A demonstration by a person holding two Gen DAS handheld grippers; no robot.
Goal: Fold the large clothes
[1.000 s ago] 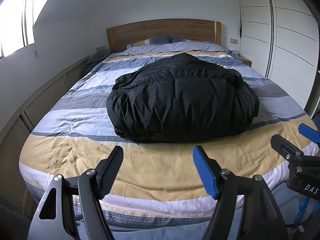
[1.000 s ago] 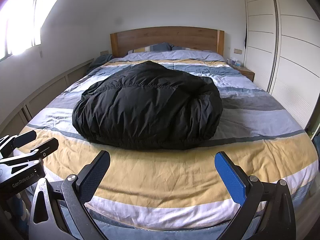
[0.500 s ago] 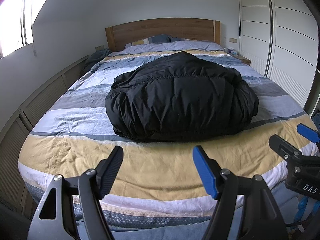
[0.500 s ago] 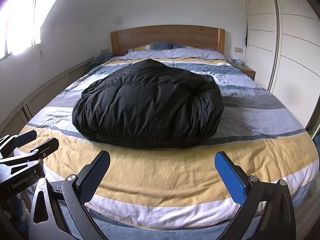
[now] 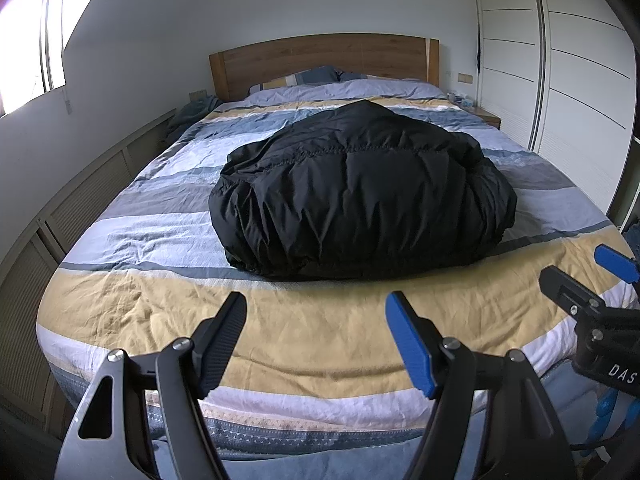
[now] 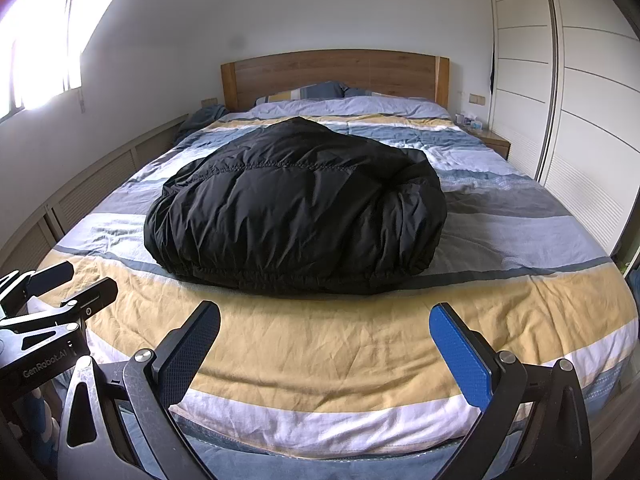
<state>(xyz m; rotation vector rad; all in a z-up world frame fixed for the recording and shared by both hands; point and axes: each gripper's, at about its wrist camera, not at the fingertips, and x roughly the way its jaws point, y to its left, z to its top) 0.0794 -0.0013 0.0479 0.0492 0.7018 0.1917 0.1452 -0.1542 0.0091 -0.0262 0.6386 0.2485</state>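
The black puffy jacket [image 5: 360,196] lies bundled mid-bed, well back from the foot edge, while the left hand-held gripper [image 5: 316,320] and right hand-held gripper [image 6: 326,332] hover spread and empty, so a shallow pinch on slippery padding could slip and undo the fold

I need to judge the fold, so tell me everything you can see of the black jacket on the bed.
The black jacket is a puffy, quilted garment of slightly shiny fabric, bundled into a rounded, wrinkled mound. A stitched seam runs across its top and a gathered hem edges the near side. It lies mid-bed on the striped duvet, touched by nothing else.
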